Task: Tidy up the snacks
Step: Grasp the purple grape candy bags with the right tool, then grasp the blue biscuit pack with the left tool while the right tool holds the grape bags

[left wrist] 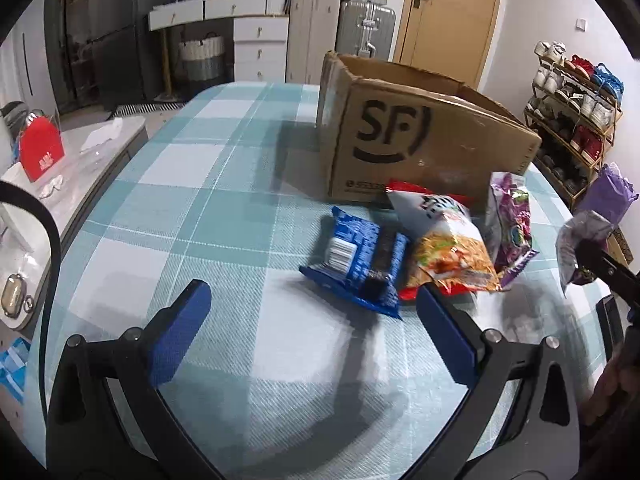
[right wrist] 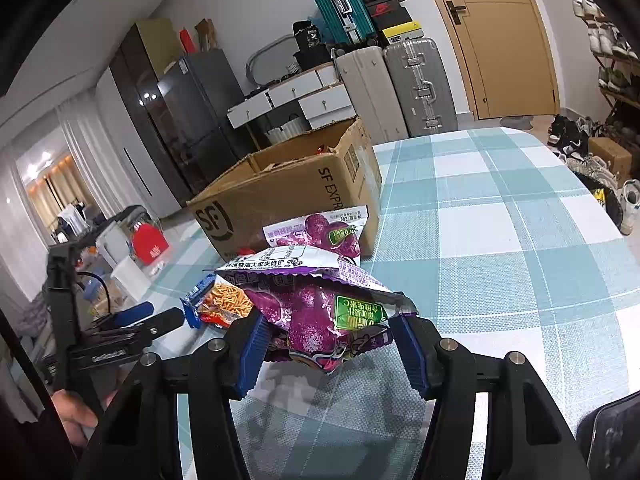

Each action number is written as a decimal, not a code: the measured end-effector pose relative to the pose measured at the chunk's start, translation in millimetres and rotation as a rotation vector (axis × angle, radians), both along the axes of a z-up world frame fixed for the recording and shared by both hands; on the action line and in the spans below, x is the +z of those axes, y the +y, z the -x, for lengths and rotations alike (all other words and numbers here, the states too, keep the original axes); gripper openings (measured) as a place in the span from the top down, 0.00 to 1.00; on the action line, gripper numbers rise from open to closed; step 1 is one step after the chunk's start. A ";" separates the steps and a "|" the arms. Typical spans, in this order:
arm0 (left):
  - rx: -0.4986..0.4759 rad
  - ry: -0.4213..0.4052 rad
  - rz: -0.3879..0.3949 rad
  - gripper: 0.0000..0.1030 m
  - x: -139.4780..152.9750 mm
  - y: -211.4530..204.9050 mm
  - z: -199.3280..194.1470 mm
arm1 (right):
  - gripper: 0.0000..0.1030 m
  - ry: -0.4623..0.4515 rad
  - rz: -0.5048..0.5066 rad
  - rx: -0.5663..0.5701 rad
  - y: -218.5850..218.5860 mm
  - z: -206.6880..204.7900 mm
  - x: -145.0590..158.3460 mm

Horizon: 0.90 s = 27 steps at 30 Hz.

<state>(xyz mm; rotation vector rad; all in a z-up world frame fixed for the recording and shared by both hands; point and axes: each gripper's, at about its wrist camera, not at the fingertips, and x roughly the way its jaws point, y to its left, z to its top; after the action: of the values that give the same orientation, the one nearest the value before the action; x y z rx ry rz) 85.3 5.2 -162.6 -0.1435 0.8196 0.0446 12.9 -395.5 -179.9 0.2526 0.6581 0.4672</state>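
**Purple bag gripped, box not yet reached**

Left wrist view: blue pads of the left gripper [left wrist: 312, 328] fill the lower frame, spread wide with nothing between them, over the checked tablecloth [left wrist: 168, 168]. Just beyond the tips, centre frame, lie a blue biscuit pack [left wrist: 356, 264] and an orange snack bag [left wrist: 452, 256], touching each other. A second purple bag [left wrist: 512, 224] leans upright behind them against the cardboard box [left wrist: 420, 140], upper centre. At far right edge the right gripper [left wrist: 588, 268] shows only partly, carrying a purple bag [left wrist: 576, 236] clear of the cloth.

Right wrist view: right gripper [right wrist: 328, 344], lower centre, clamped on the purple bag [right wrist: 320, 312], pads pressing its two sides; bag bulges upward between them. Box [right wrist: 288, 200] sits upper left of the bag, open top, some contents visible inside. Left gripper [right wrist: 140, 320] appears at the left edge.

Judgement: step in hand is carrying the bag to the box. Keep the squeeze gentle, since the bag is puffy and could slip or crush; lift above the near wall before releasing over the opening.
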 end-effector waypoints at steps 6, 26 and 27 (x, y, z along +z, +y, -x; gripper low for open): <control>-0.016 0.078 0.003 0.01 1.0 6.6 -33.9 | 0.43 -0.005 -0.042 0.004 -6.1 0.9 0.6; -0.088 0.212 -0.088 0.01 -25.5 -17.3 -87.1 | 0.42 -0.019 -0.082 -0.003 -11.3 3.4 1.1; -0.089 0.212 -0.100 0.01 -25.8 -18.4 -88.4 | 0.42 -0.018 -0.083 -0.003 -11.2 3.2 0.9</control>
<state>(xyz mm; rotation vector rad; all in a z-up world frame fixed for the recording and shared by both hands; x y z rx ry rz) 173.7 -13.3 -188.4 -0.0069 1.0328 0.0170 9.6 -406.7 -178.9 0.3272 0.6210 0.4936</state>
